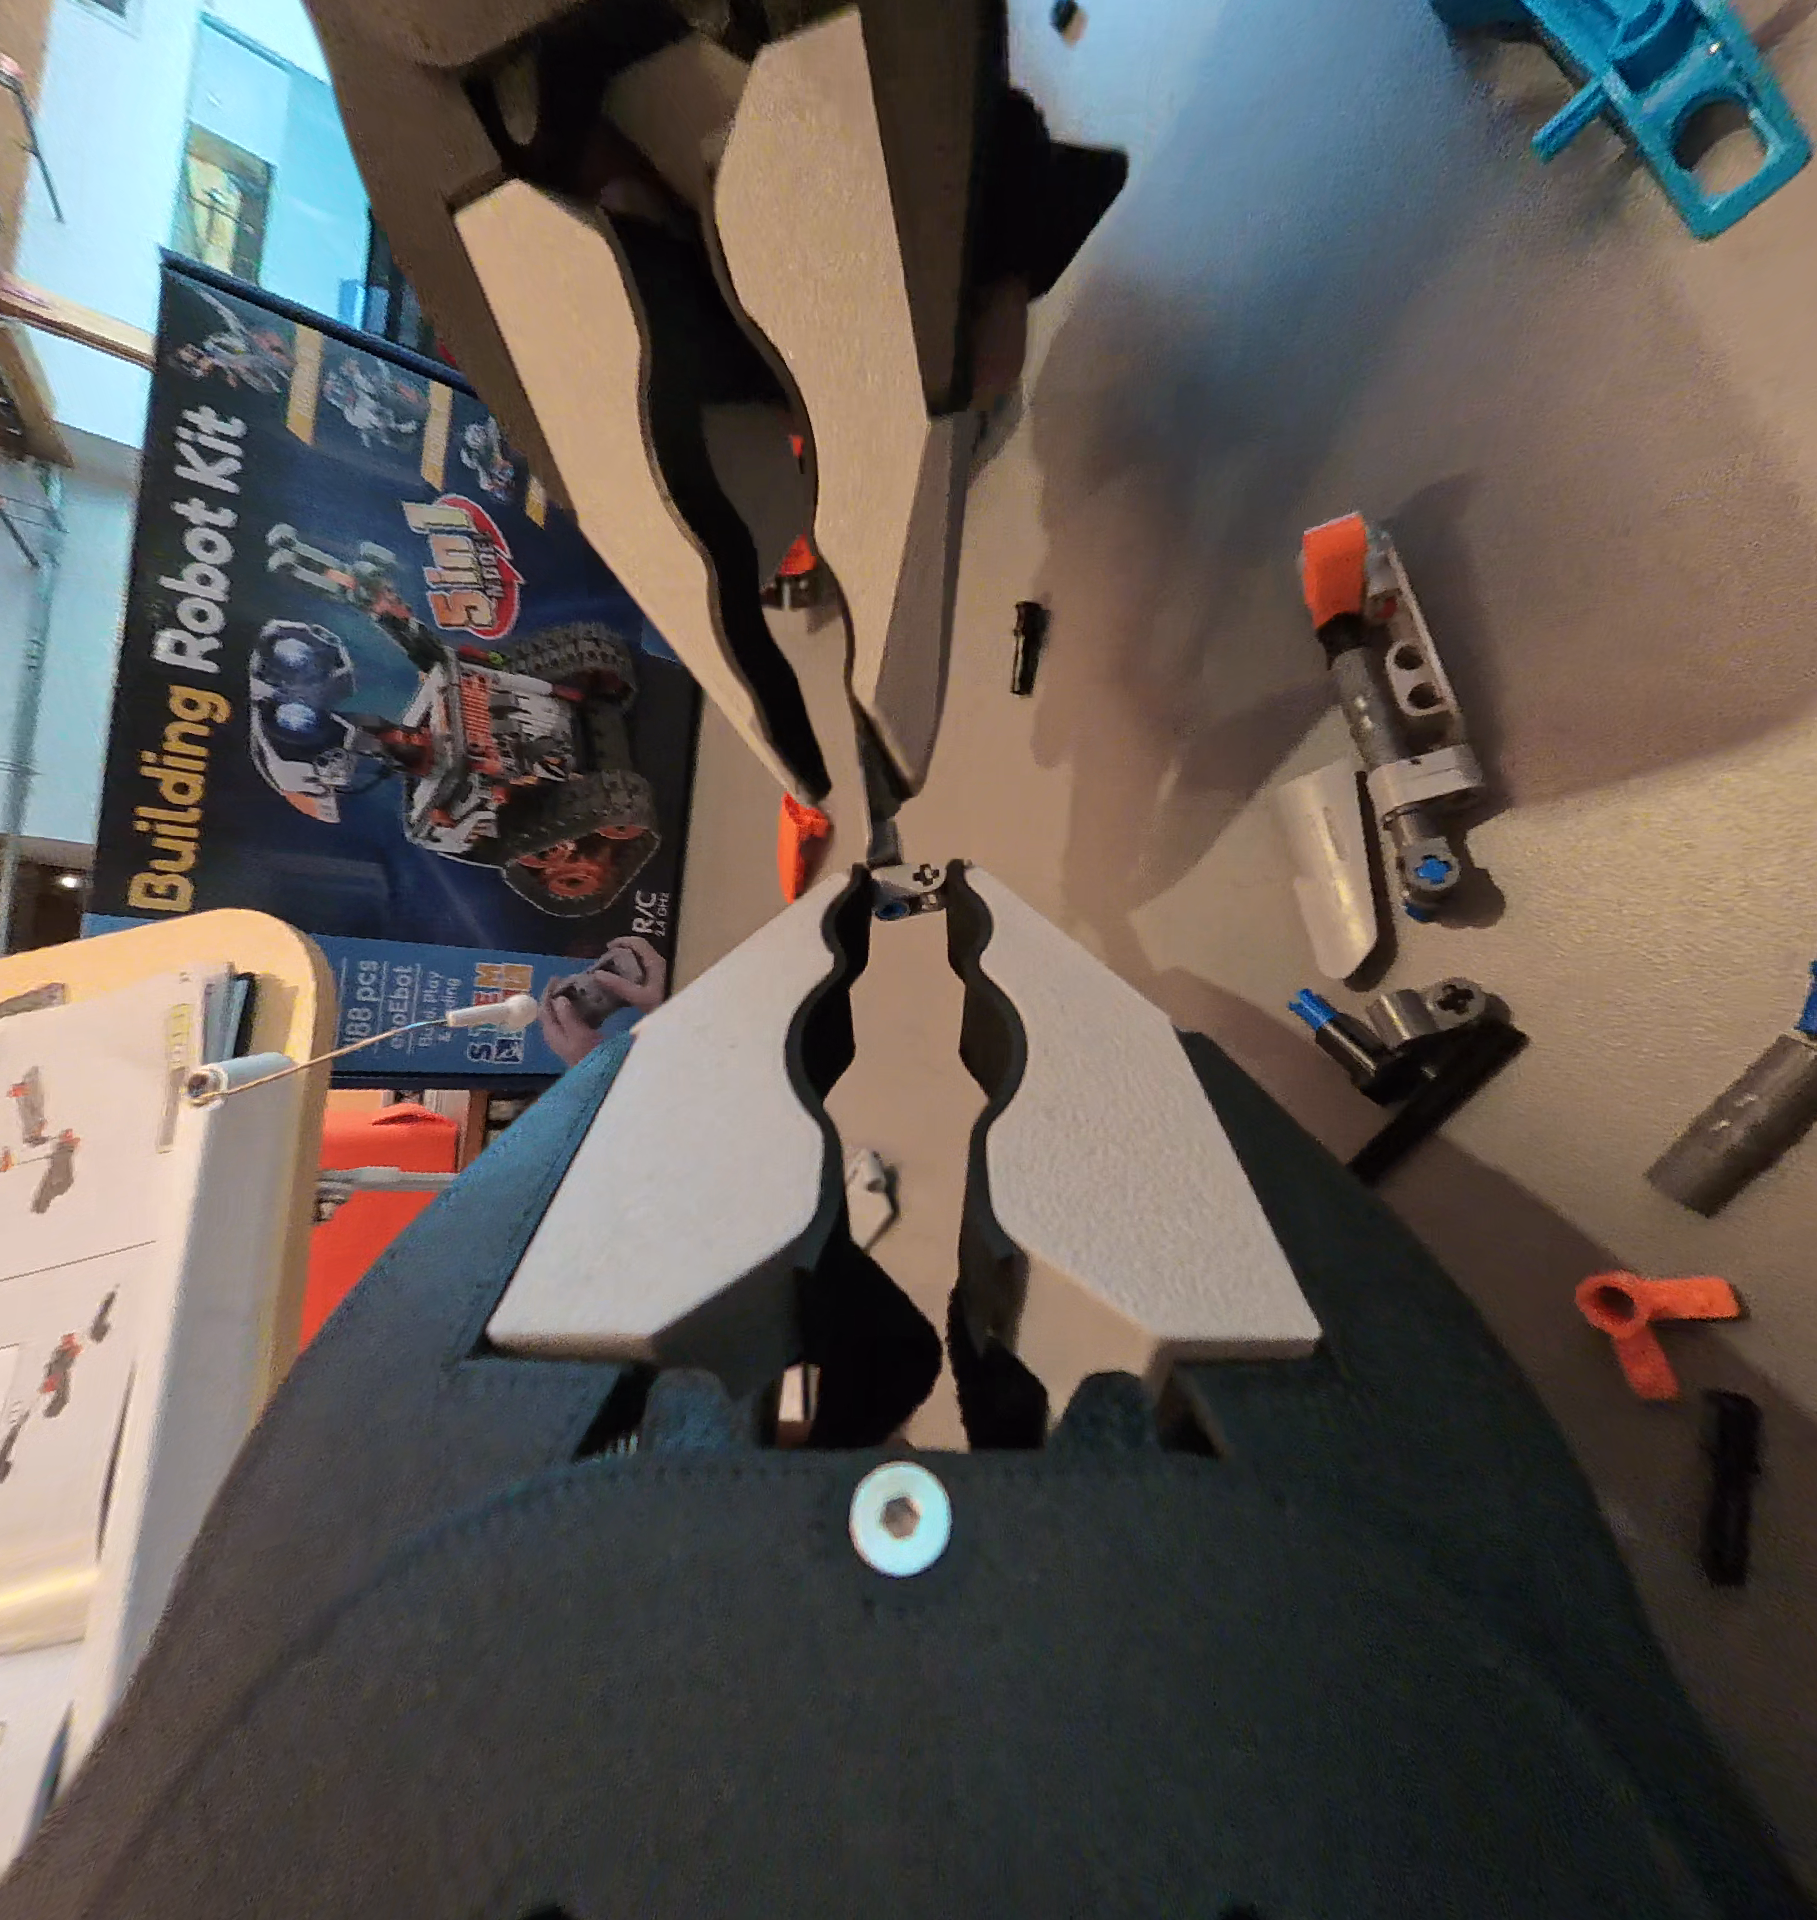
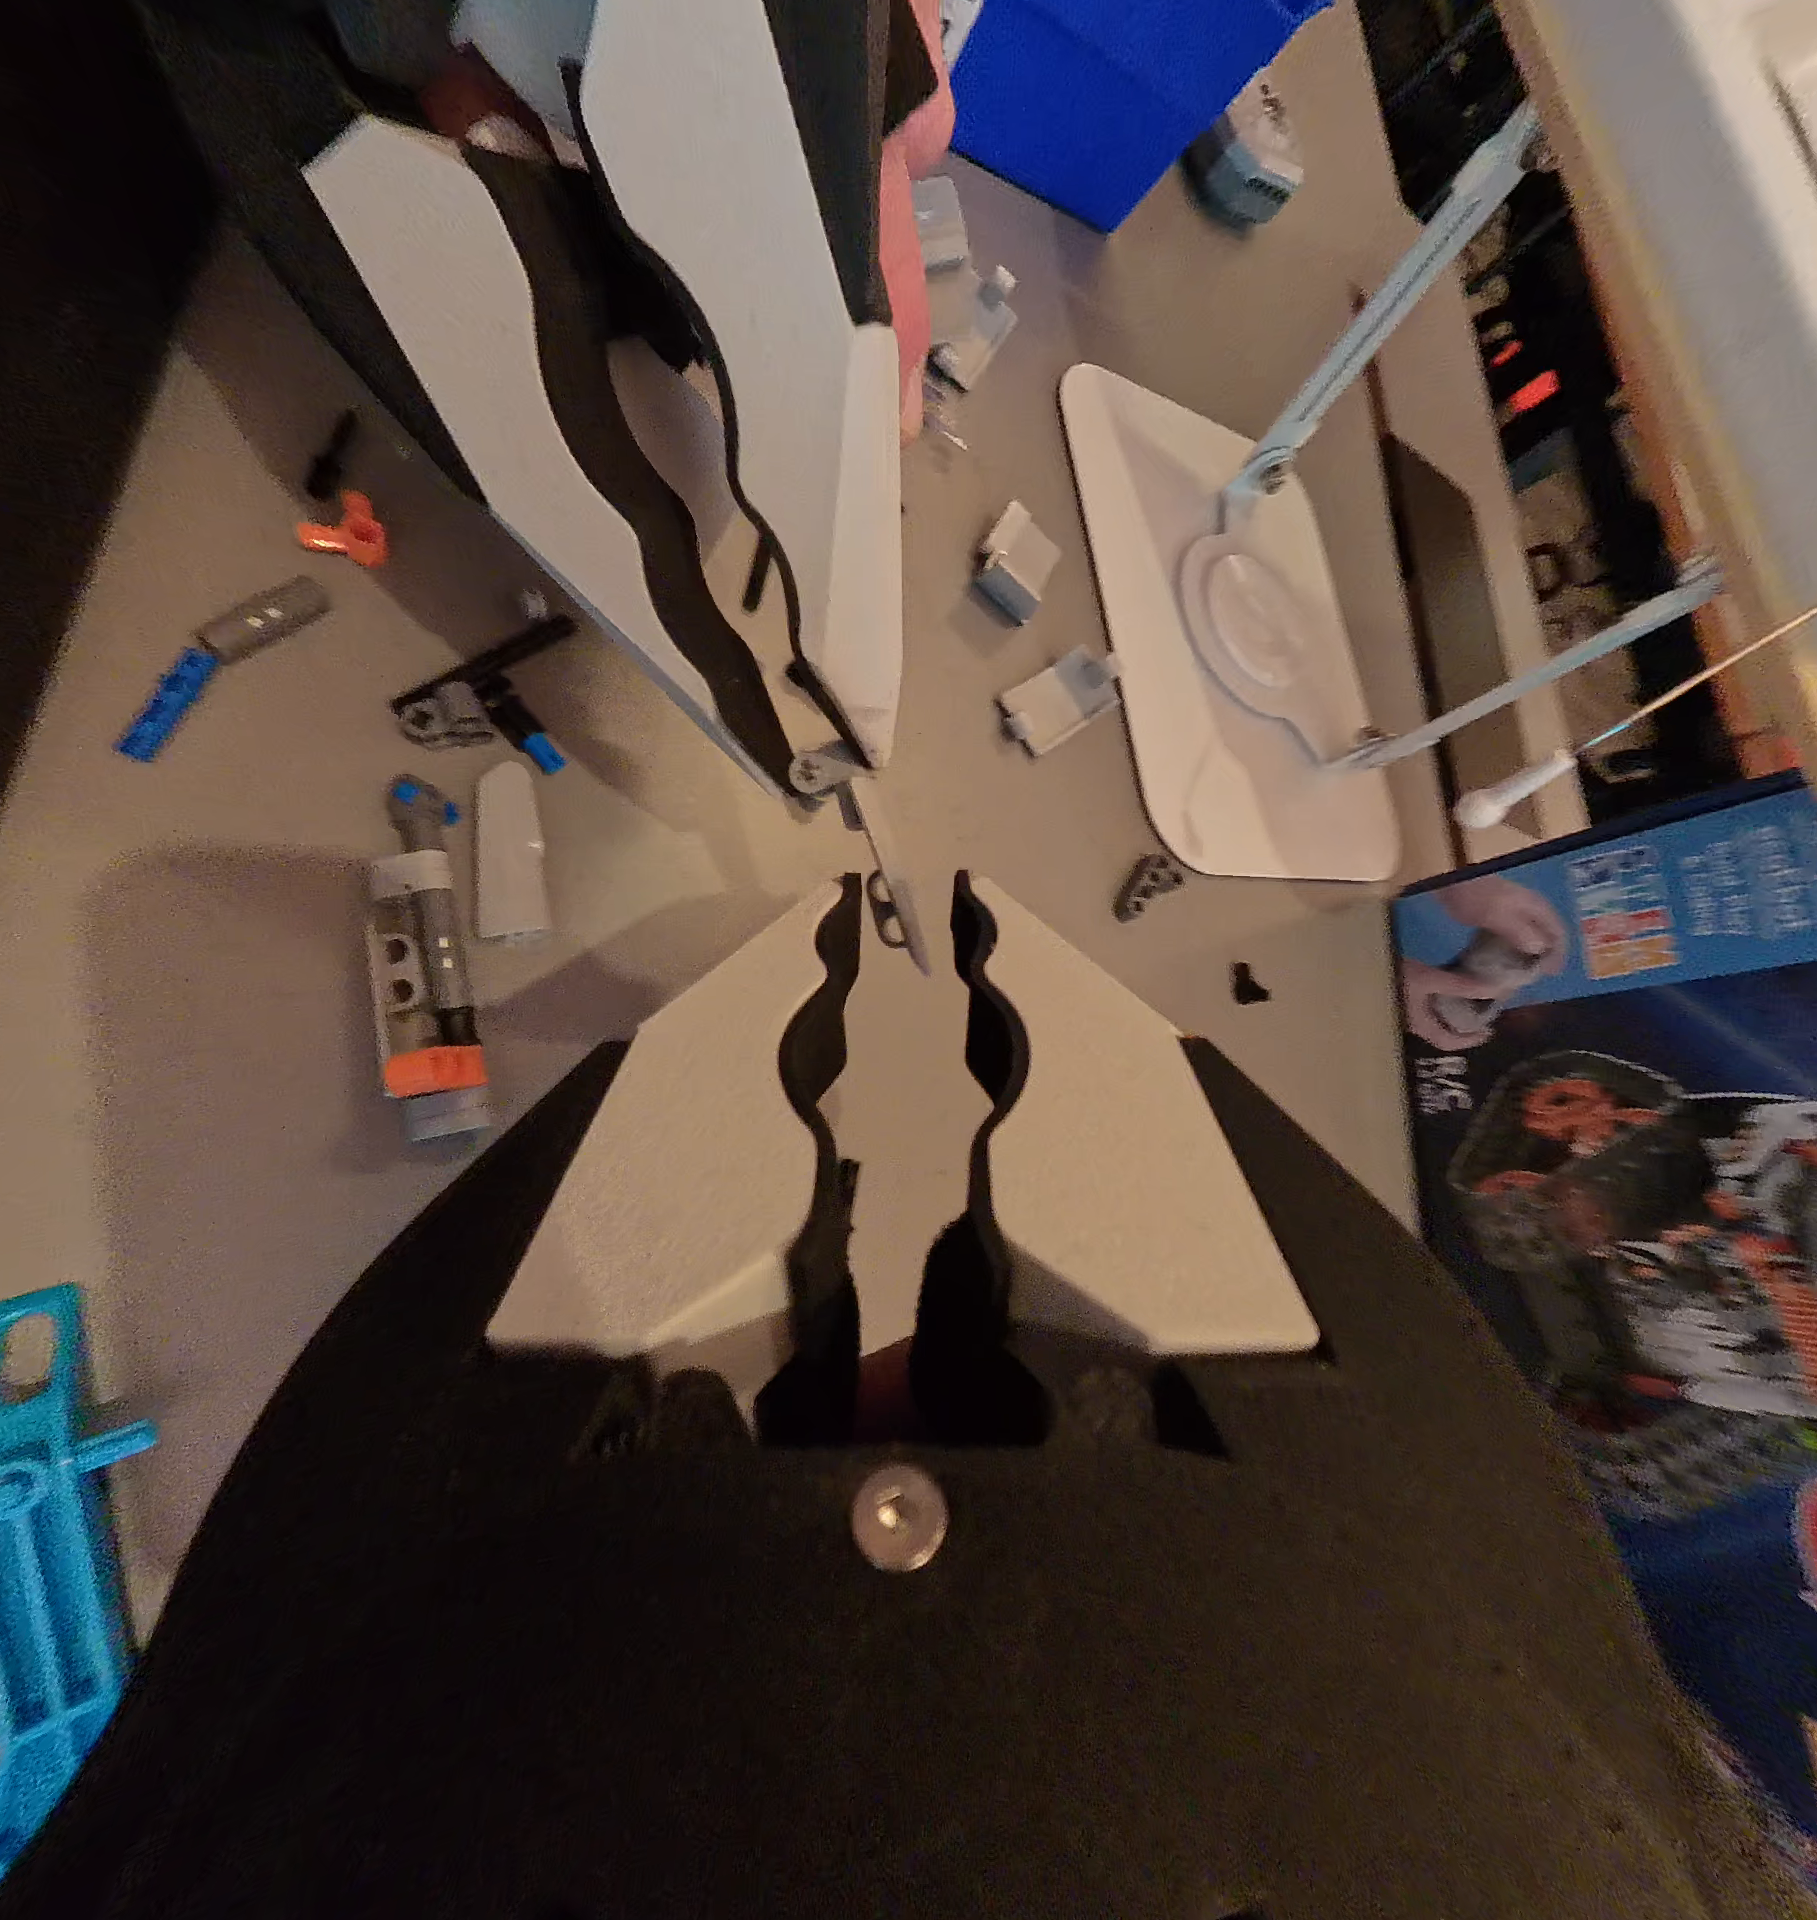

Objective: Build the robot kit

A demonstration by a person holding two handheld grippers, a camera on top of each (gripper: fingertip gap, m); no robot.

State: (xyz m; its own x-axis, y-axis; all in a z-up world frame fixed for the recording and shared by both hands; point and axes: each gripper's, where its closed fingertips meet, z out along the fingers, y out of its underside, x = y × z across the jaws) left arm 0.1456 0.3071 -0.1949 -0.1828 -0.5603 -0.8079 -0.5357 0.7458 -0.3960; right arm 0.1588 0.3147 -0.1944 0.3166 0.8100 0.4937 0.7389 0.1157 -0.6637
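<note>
My left gripper (image 1: pixel 906 881) is shut on a small grey connector (image 1: pixel 914 883) with a blue pin, held above the table. My right gripper (image 2: pixel 904 883) faces it tip to tip, its jaws close around a thin grey beam with holes (image 2: pixel 896 914). That beam runs up to the connector (image 2: pixel 821 774) in the left gripper's fingers (image 2: pixel 862 582). In the left wrist view the right gripper (image 1: pixel 868 795) comes down from the top, just above the connector. An orange piece (image 1: pixel 802 842) lies just behind the tips.
Loose parts lie on the table: a grey and orange assembly (image 1: pixel 1392 675), a white panel (image 1: pixel 1319 862), a black-grey joint (image 1: pixel 1403 1049), an orange connector (image 1: pixel 1642 1314), black pins. The kit box (image 1: pixel 395 675) and a booklet stand (image 1: pixel 52 1247) are left. A white stand base (image 2: pixel 1143 623) and a teal part (image 2: pixel 31 1507) flank the right gripper. Only a small space, under 4 cm, lies between the two pairs of fingers. It is some 8 centimetres from my left tips to the black-grey joint (image 1: pixel 1403 1049).
</note>
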